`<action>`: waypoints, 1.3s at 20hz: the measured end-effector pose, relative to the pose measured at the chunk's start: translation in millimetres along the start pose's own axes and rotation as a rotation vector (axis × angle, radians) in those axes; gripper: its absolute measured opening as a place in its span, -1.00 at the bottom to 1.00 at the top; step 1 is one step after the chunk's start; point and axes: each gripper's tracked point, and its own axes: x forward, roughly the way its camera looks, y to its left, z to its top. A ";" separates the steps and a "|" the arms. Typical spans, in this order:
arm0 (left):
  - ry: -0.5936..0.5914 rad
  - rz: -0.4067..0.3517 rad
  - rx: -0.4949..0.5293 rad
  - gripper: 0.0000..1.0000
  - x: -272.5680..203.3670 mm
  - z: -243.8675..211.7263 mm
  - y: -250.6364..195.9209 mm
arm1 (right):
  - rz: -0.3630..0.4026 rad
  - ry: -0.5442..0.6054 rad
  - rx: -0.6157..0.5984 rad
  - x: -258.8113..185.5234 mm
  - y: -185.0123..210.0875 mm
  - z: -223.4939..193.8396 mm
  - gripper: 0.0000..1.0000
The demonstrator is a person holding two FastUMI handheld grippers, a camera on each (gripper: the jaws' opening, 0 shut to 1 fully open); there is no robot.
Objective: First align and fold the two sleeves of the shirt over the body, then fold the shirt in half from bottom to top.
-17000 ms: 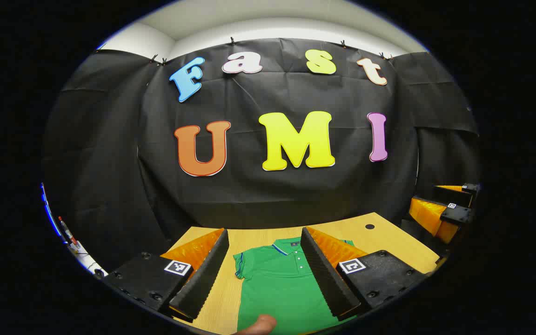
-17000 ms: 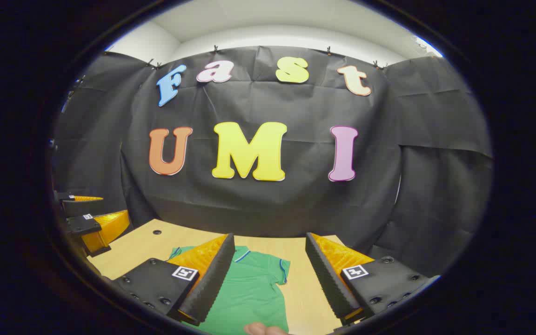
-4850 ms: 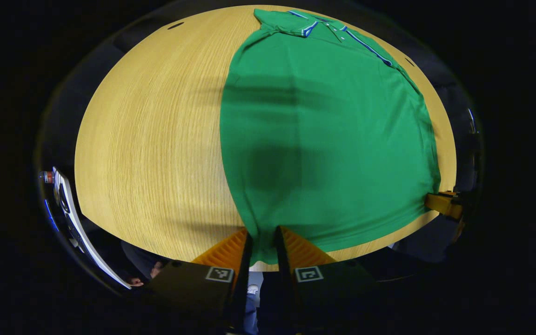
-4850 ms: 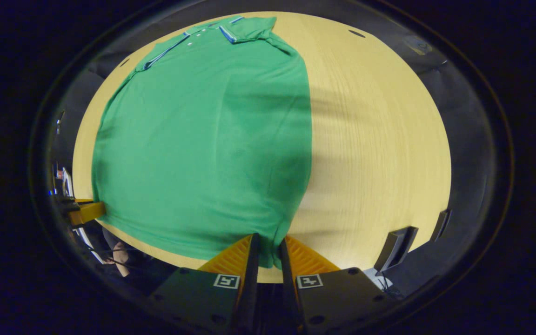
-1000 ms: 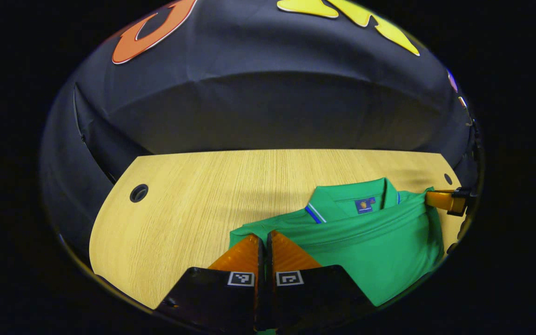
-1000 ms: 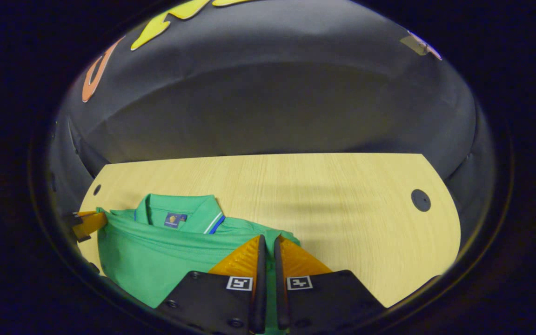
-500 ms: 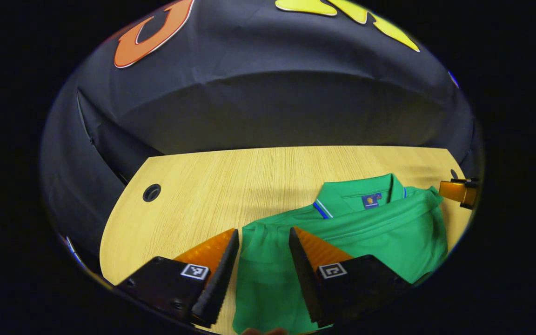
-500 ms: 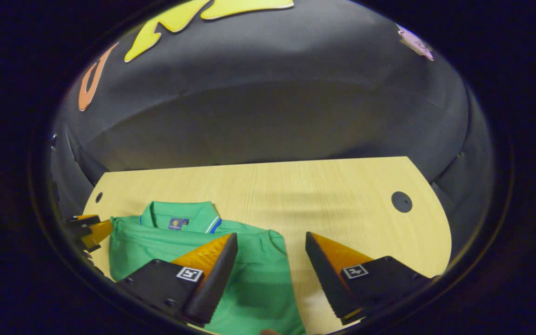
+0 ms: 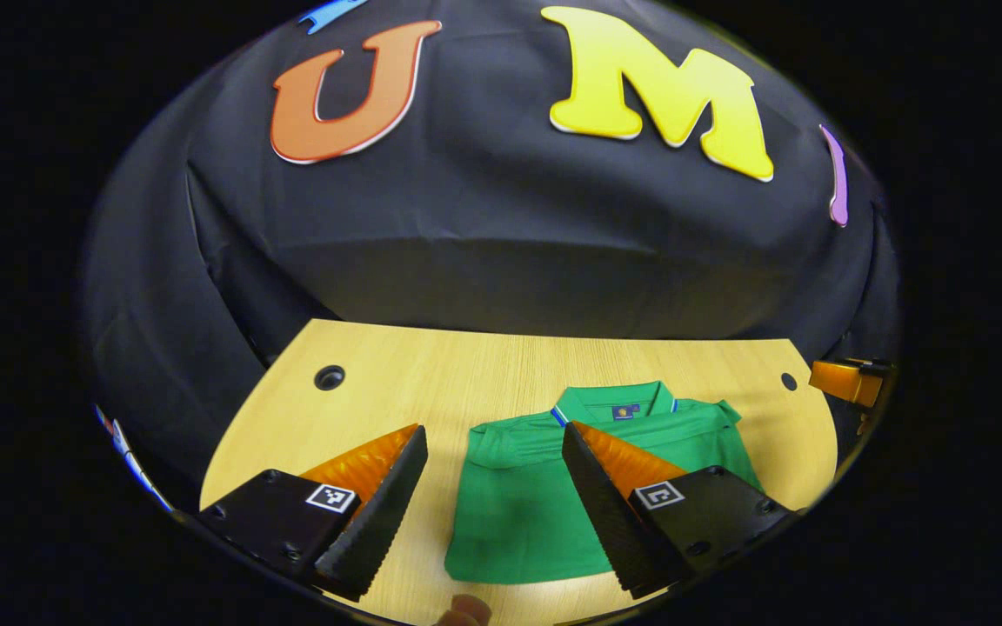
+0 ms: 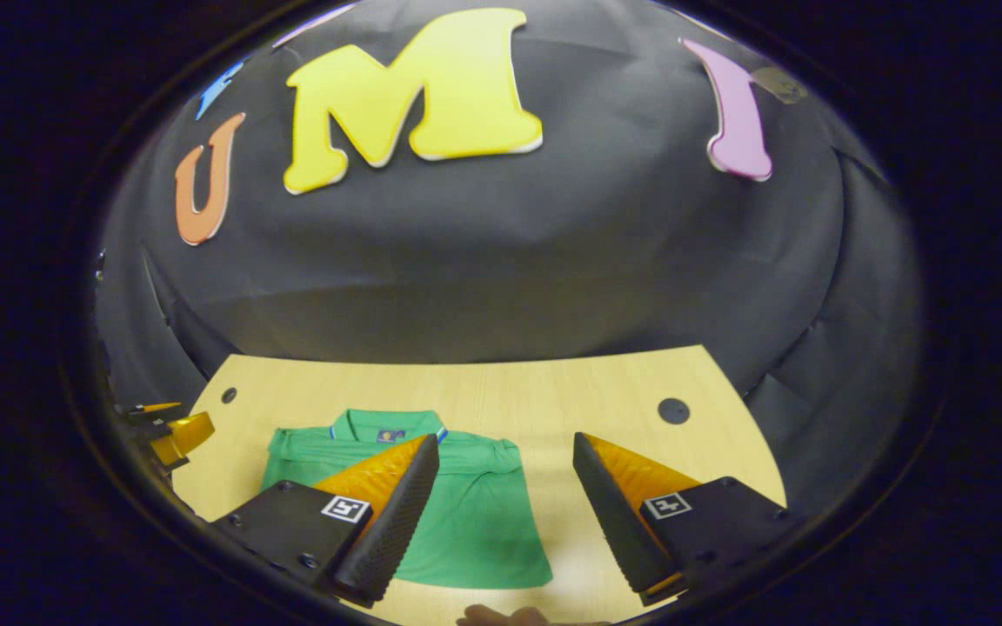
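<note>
The green polo shirt (image 9: pixel 518 504) lies folded on the wooden table (image 9: pixel 466 382), its collar toward the far wall and the lower half laid over the chest. My left gripper (image 9: pixel 492 500) hangs open above the shirt's left part, holding nothing. In the right gripper view the same folded shirt (image 10: pixel 475 513) lies below and left of my right gripper (image 10: pixel 505 509), which is open and holds nothing. The right gripper (image 9: pixel 849 381) shows at the far right of the left gripper view; the left gripper (image 10: pixel 172 430) sits at the left edge of the right gripper view.
Round cable holes are cut in the table near its far corners: one hole (image 9: pixel 329 377) on the left, another hole (image 10: pixel 673 410) on the right. The black cloth wall (image 9: pixel 501 261) stands close behind the table. A fingertip (image 9: pixel 464 610) shows at the bottom edge.
Both grippers were shut on the shirt's hem a second ago, then opened and let it go. Since then they have drawn back and up from the folded shirt.
</note>
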 end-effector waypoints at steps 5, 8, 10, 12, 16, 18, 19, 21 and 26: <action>-0.126 0.006 0.025 0.99 -93.9 31.7 7.7 | -0.007 -0.182 -0.058 -111.6 10.9 35.8 0.96; -0.178 -0.011 0.022 0.99 -138.2 37.3 6.6 | 0.008 -0.257 -0.085 -172.0 18.7 39.2 0.96; -0.198 -0.013 0.011 0.99 -167.8 36.0 9.2 | 0.012 -0.290 -0.085 -205.3 20.7 31.8 0.94; -0.221 -0.019 0.000 0.99 -193.5 33.5 8.3 | 0.024 -0.317 -0.077 -232.8 22.7 27.9 0.94; -0.280 0.000 0.003 0.99 -237.7 29.5 10.9 | 0.030 -0.385 -0.089 -279.2 23.6 23.0 1.00; -0.310 0.004 -0.013 0.99 -258.0 27.1 9.0 | 0.045 -0.391 -0.074 -297.8 29.2 13.9 0.94; -0.322 -0.003 -0.018 0.99 -267.2 26.4 5.6 | 0.050 -0.393 -0.077 -305.3 31.4 9.6 0.87; -0.349 -0.011 -0.012 0.99 -281.1 23.6 2.1 | 0.053 -0.407 -0.078 -318.5 34.2 3.8 0.87; -0.400 -0.032 0.024 0.99 -307.3 24.5 -16.2 | 0.041 -0.429 -0.086 -342.8 45.8 -1.5 0.87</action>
